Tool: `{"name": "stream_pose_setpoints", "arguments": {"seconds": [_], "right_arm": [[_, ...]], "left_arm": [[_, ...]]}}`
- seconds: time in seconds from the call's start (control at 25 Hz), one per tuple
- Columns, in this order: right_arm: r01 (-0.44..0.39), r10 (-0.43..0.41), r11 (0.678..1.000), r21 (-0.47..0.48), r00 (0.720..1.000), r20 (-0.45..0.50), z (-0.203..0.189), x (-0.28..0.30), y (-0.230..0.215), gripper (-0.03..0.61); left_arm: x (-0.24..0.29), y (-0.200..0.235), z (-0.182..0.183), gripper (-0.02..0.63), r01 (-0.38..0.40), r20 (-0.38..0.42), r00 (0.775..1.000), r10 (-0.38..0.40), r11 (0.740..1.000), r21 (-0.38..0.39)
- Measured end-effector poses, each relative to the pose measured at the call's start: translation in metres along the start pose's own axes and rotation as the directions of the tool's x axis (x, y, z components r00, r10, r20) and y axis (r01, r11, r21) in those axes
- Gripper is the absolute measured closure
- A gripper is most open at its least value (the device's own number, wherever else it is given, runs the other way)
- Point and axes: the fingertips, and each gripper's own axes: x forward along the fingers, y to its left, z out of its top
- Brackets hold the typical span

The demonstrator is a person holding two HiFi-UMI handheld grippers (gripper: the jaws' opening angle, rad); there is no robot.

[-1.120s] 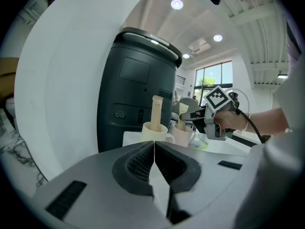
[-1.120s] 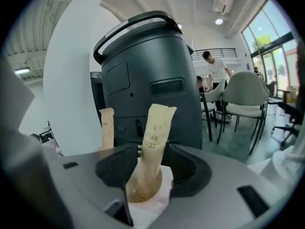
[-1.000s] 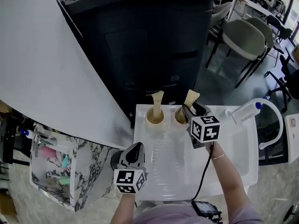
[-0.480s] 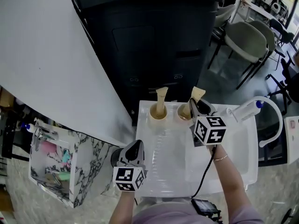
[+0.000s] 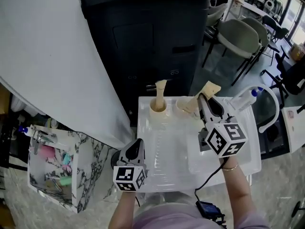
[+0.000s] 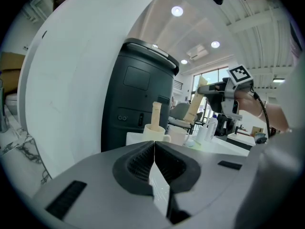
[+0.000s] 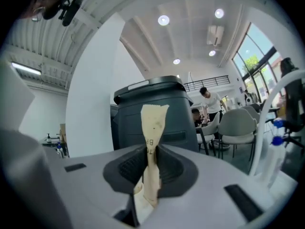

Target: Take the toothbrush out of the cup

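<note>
Two cream cups stand at the far edge of a white tray (image 5: 164, 178). The left cup (image 5: 158, 107) holds an upright paper-wrapped toothbrush (image 5: 160, 90). My right gripper (image 5: 202, 100) is shut on a second tan-wrapped toothbrush (image 5: 208, 90), lifted and tilted, its lower end just above the right cup (image 5: 181, 104). Its jaws have just been closing, and the wrapper (image 7: 153, 142) sits pinched between them. My left gripper (image 5: 137, 145) hangs at the tray's near left edge, shut and empty (image 6: 153, 162). In the left gripper view both cups (image 6: 155, 128) and the raised toothbrush (image 6: 195, 104) show ahead.
A tall black bin (image 5: 147, 37) stands right behind the tray. A white curved panel (image 5: 43, 56) fills the left. A clear bottle and a white hose (image 5: 248, 99) sit at the tray's right. A marbled box (image 5: 52, 161) lies low on the left, and chairs (image 5: 238, 37) stand at the back right.
The right gripper closed on the toothbrush in the right cup and lifted it up and to the right, tilting it. The left gripper has barely shifted.
</note>
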Motion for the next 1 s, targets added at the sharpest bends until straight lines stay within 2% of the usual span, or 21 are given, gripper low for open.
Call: {"name": "stream_pose_setpoints", "arguments": {"seconds": [0.2, 0.56, 0.76, 1.0], "right_arm": [[-0.041, 0.043, 0.997, 0.067, 0.998, -0.038, -0.015, -0.041, 0.037, 0.520], [-0.074, 0.105, 0.984, 0.164, 0.977, -0.185, -0.089, -0.090, 0.105, 0.520], [-0.097, 0.164, 0.969, 0.228, 0.941, -0.297, -0.139, -0.102, 0.136, 0.519], [-0.103, 0.208, 0.959, 0.265, 0.890, -0.406, -0.188, -0.103, 0.149, 0.520]], "left_arm": [[-0.021, 0.007, 0.001, 0.612, 0.026, 0.011, 1.000, -0.026, 1.000, 0.016], [-0.060, 0.011, -0.010, 0.612, 0.072, -0.004, 0.997, -0.072, 0.997, 0.030], [-0.078, 0.017, -0.025, 0.612, 0.072, -0.028, 0.997, -0.071, 0.997, 0.019], [-0.086, 0.030, -0.039, 0.612, 0.045, -0.056, 0.997, -0.045, 0.999, 0.003]]}}
